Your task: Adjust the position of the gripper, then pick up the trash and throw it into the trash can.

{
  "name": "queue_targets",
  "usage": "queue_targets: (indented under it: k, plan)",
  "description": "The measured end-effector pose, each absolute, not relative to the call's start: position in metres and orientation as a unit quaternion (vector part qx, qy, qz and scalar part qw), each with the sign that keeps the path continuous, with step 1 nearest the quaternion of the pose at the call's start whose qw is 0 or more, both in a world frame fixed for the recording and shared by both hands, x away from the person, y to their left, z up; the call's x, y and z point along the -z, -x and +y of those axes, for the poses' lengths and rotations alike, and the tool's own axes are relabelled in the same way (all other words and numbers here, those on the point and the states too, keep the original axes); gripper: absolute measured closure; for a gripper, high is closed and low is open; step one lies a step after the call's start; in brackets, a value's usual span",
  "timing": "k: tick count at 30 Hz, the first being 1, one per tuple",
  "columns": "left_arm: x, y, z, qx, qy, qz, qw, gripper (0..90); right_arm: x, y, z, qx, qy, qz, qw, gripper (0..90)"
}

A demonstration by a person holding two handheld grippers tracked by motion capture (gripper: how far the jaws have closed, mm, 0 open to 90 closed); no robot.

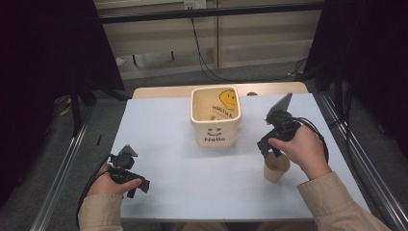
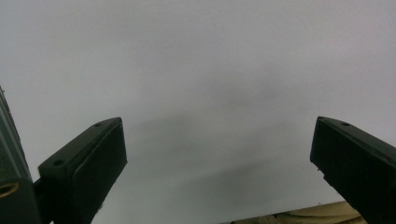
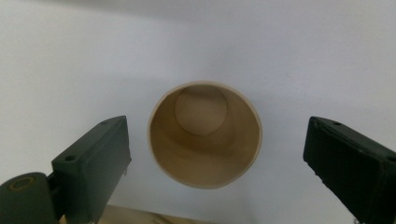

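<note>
The table (image 1: 173, 144) carries a cream bin (image 1: 215, 118) at its far middle and a paper cup (image 3: 204, 134) upright near the right front edge. The right gripper (image 3: 217, 154) hovers over the cup, jaws spread, one either side of the rim. I'd lower straight, keep the rim centred, then close gently so the paper doesn't buckle. The left gripper (image 2: 219, 154) idles, jaws spread.

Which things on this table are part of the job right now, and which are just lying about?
In the job:
- paper cup, empty and upright
- right hand-held gripper, open above the cup

Lying about:
- cream Hello bin
- left hand-held gripper, open over bare table
</note>
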State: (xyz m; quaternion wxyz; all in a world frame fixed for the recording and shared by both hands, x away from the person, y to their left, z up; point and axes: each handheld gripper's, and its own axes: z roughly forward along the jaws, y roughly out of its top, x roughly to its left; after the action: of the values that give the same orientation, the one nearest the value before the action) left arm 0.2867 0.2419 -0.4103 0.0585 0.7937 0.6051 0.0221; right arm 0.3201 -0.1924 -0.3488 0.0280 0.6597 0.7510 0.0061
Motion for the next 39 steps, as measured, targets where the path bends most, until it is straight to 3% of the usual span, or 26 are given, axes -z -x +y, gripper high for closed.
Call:
queue_targets:
  k: [39]
  plan:
    - [0.412, -0.291, 0.235, -0.026, -0.799, 0.598, 0.058, 3.6, 0.38, -0.305, -0.193, -0.013, -0.651, 0.759, 0.01, 7.6]
